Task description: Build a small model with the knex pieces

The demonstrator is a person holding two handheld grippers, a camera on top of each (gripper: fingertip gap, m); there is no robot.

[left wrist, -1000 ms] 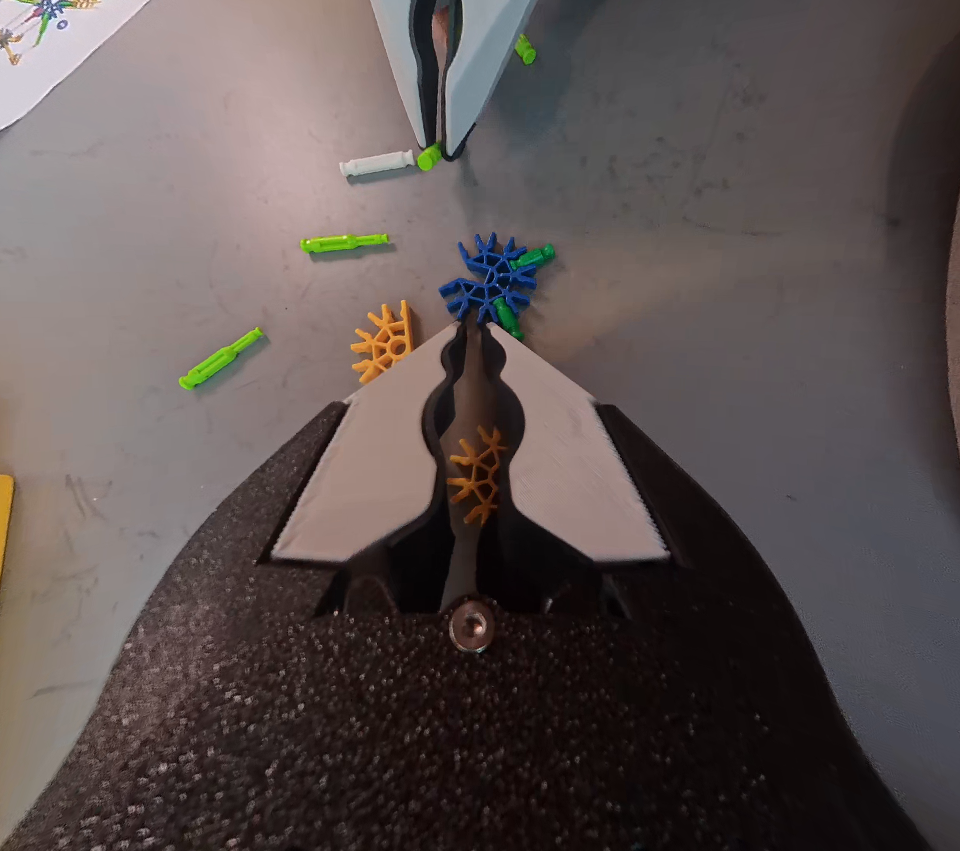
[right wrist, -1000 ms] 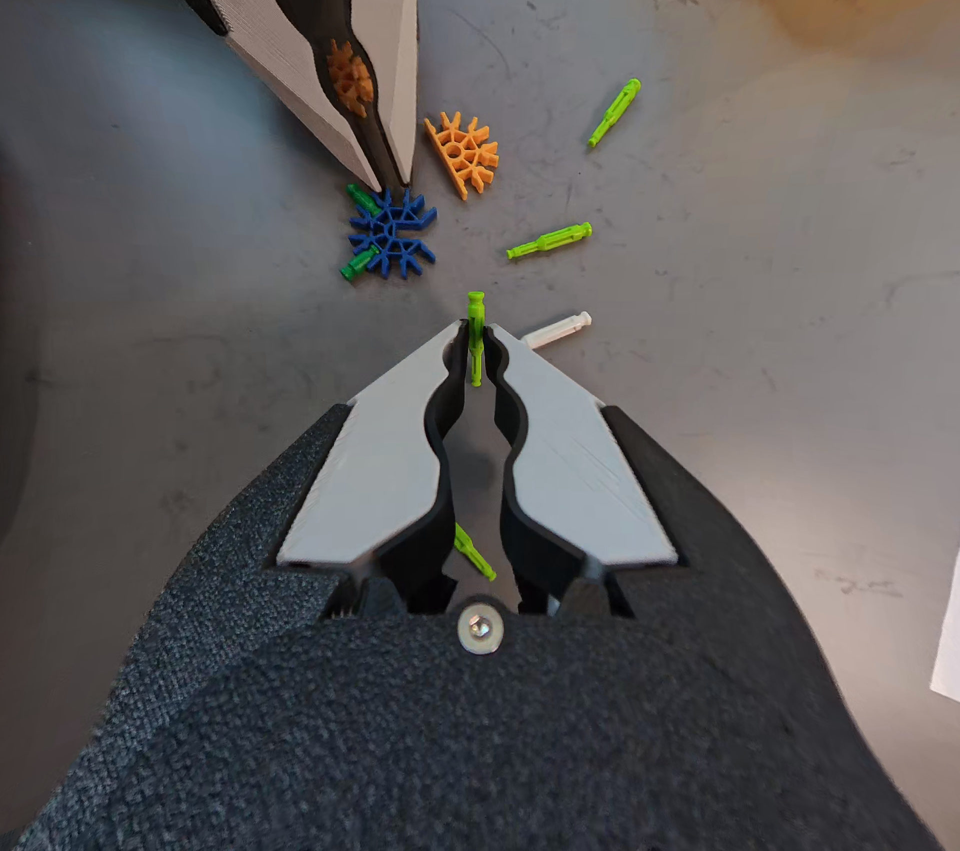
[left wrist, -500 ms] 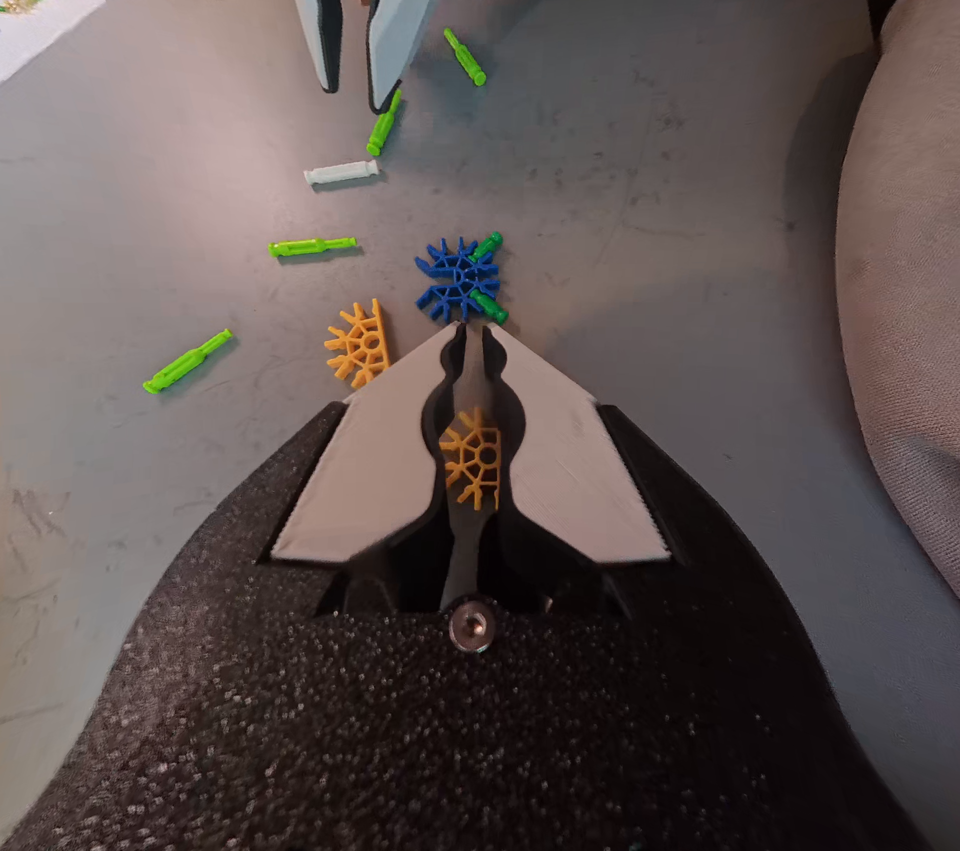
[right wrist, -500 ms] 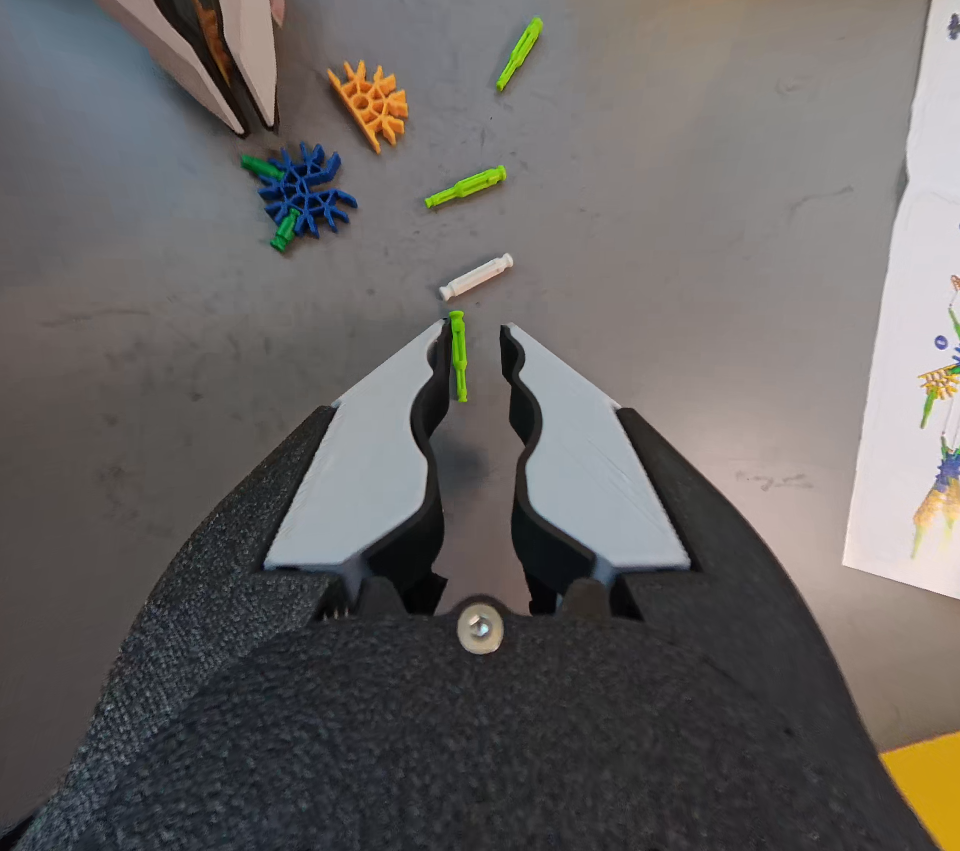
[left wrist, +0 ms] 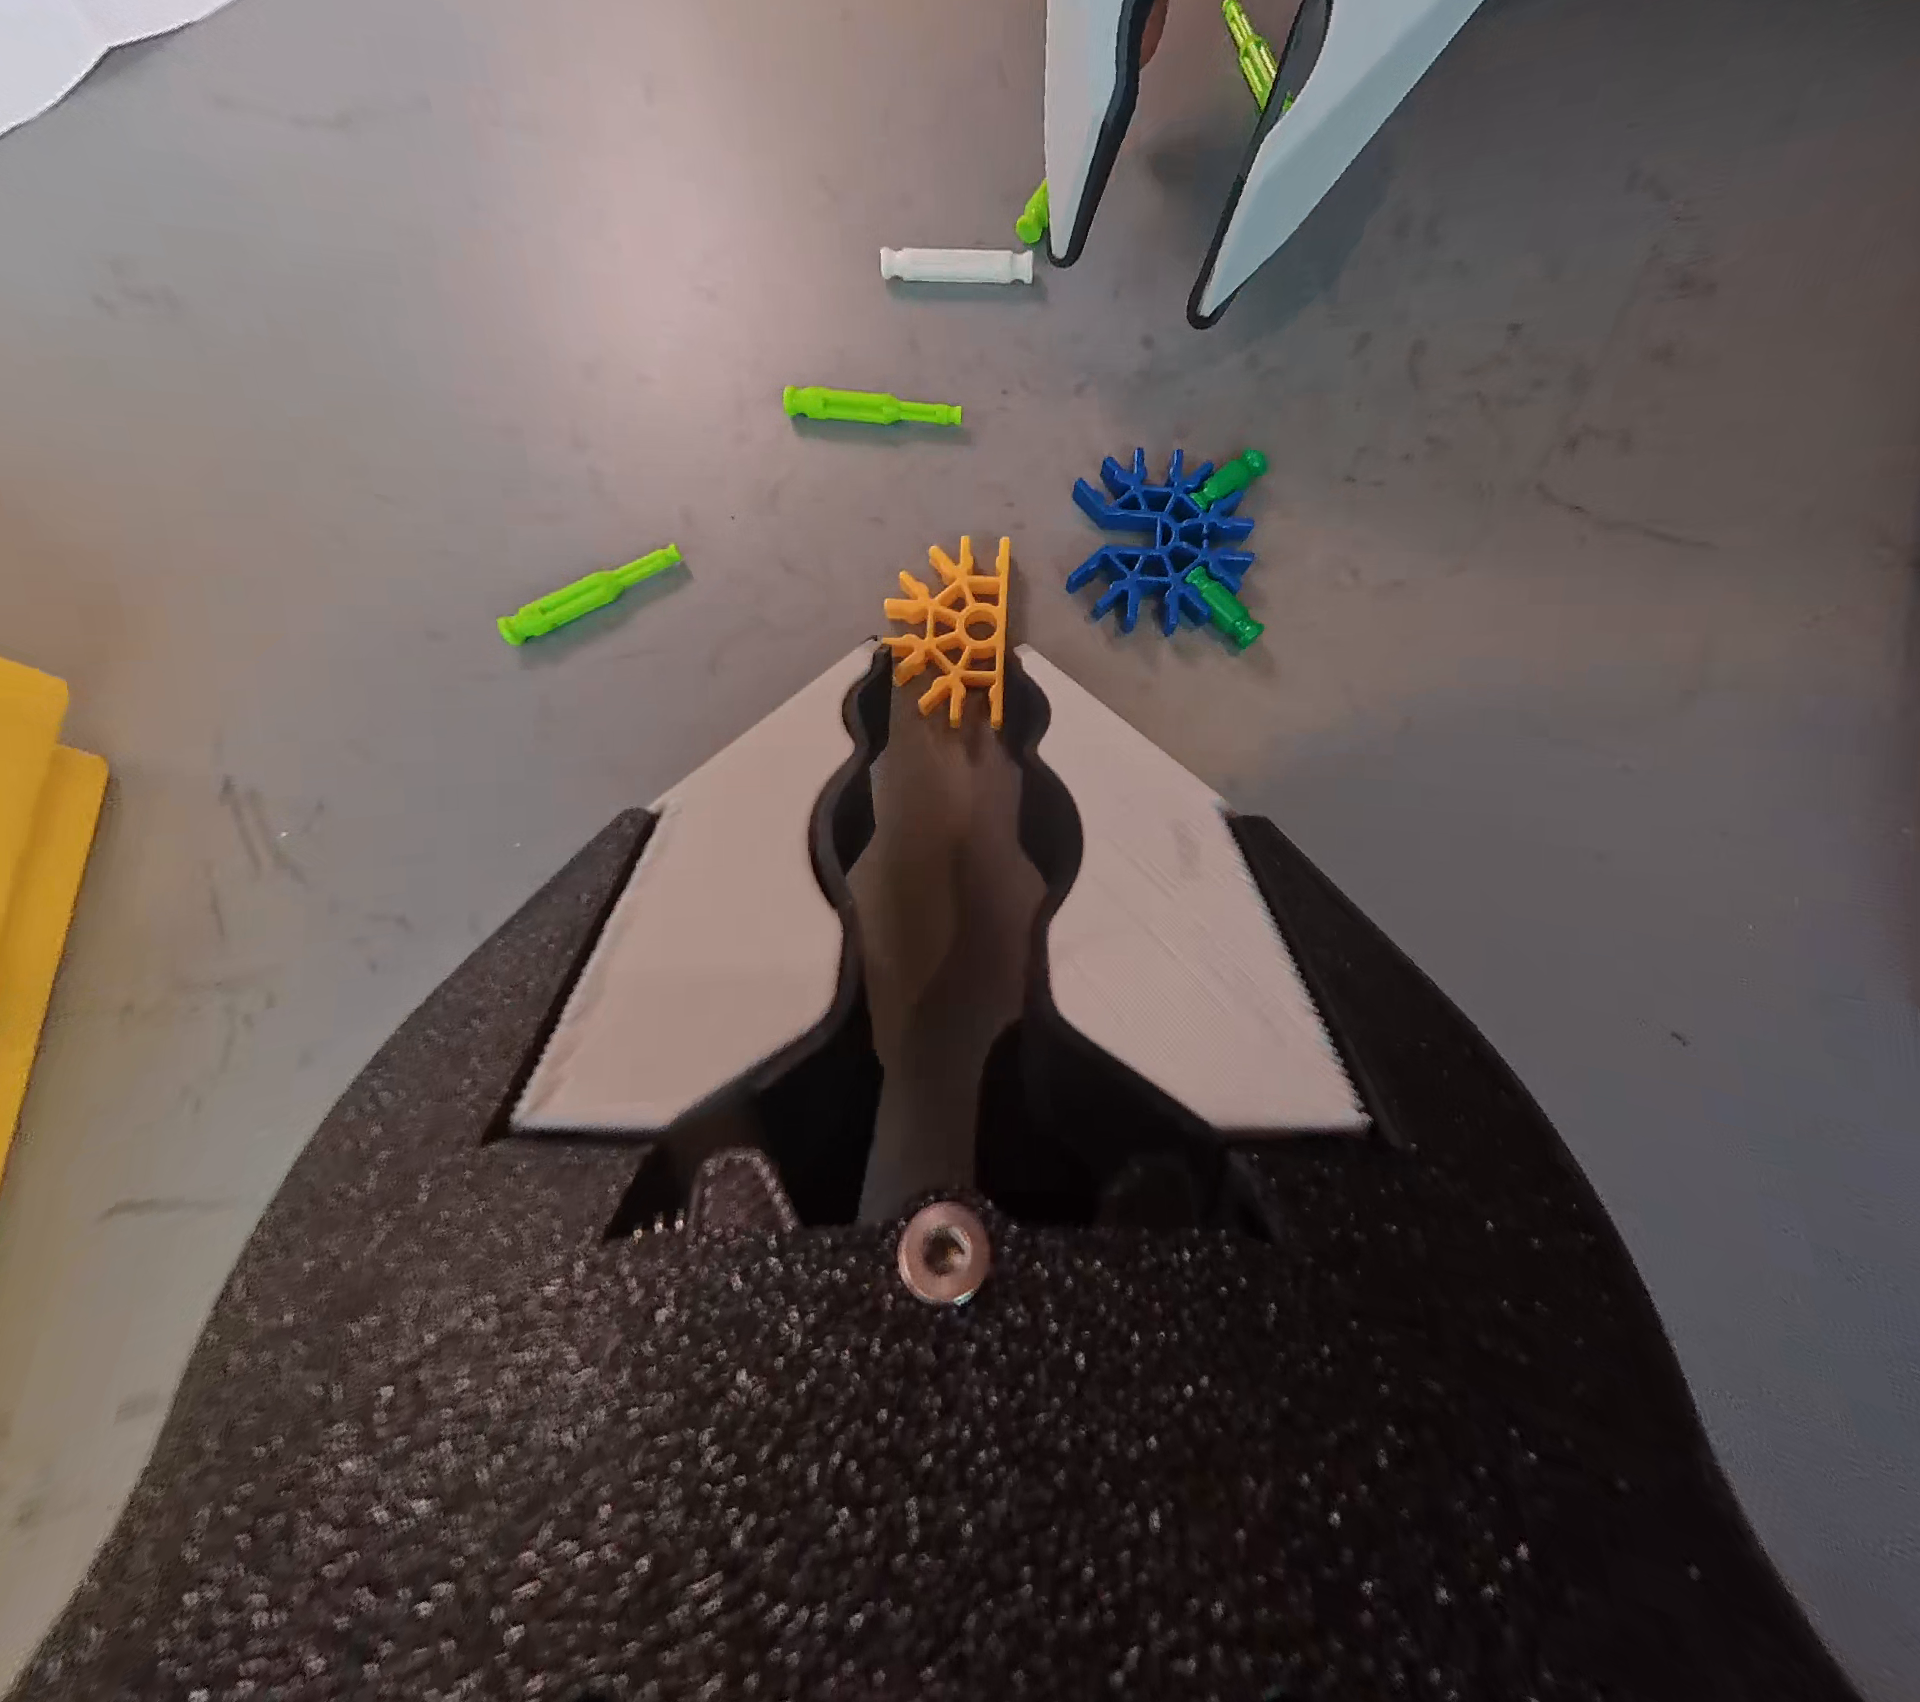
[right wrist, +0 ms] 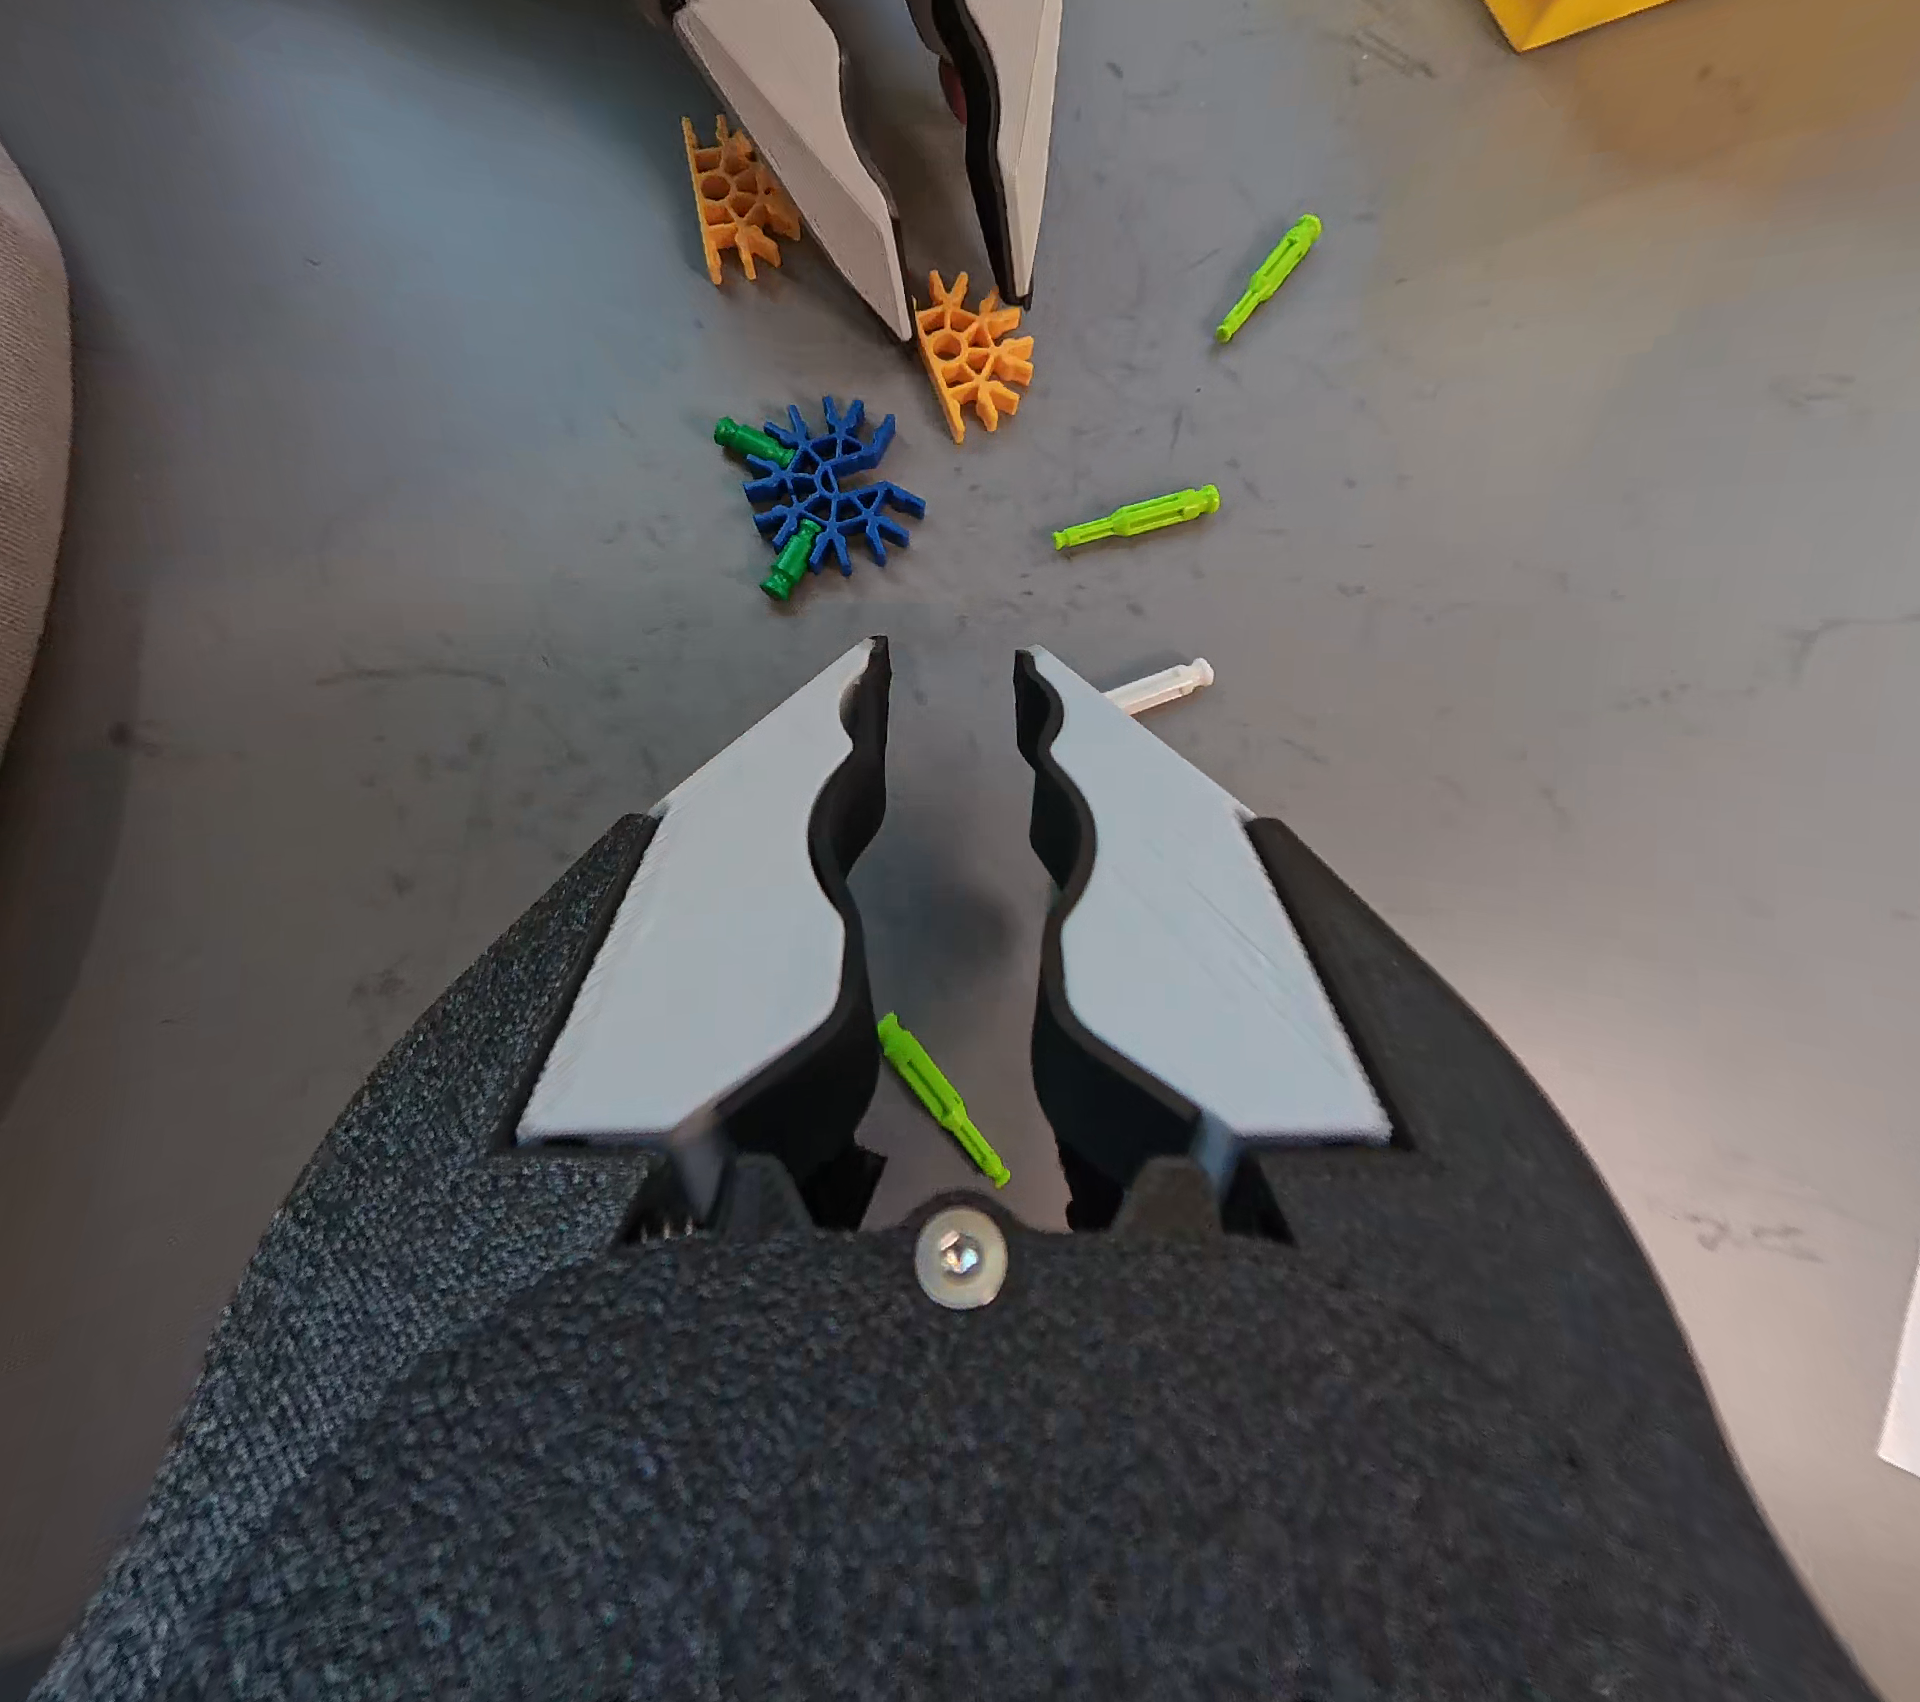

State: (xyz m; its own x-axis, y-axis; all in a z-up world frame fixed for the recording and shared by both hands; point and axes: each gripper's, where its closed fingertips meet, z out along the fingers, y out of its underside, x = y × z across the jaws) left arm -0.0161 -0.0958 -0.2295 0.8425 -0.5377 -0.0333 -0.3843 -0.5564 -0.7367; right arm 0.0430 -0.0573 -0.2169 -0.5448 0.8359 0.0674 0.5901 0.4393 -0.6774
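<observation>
Under left claw [right wrist: 961, 317], second orange connector [right wrist: 740, 203] half hidden

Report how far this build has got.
Done: the blue connector carries two dark green rods. In hand: nothing surely; the left gripper has an orange connector between its fingers, grip unclear; the right gripper is open and empty. Left: another orange connector, a white rod and light green rods lie loose on the table.
</observation>
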